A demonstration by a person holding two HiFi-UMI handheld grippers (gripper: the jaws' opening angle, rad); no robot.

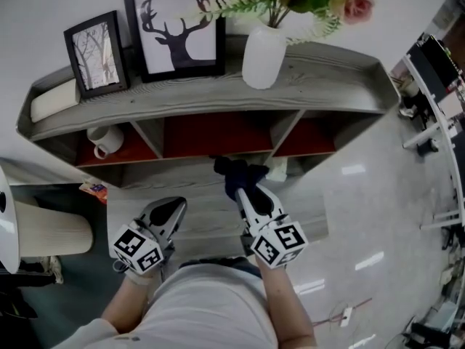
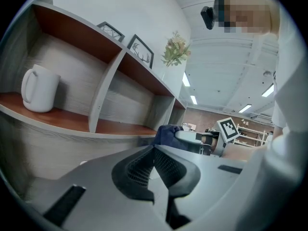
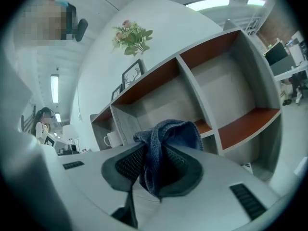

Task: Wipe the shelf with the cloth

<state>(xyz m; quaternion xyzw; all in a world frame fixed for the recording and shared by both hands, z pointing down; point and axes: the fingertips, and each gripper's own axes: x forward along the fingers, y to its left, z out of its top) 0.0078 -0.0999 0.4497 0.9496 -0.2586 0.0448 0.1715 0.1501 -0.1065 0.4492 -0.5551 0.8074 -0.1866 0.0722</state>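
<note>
My right gripper was clamped on the bunched dark blue woven cloth, near the grey wooden shelf ahead; my left gripper hung closed, empty. So thin a pinch could slip mid-wipe.

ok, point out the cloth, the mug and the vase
blue cloth [image 3: 167, 131], right gripper view, bunched top fold
white mug [image 2: 43, 90], left gripper view, body
white vase [image 1: 264, 58], head view, belly
</note>
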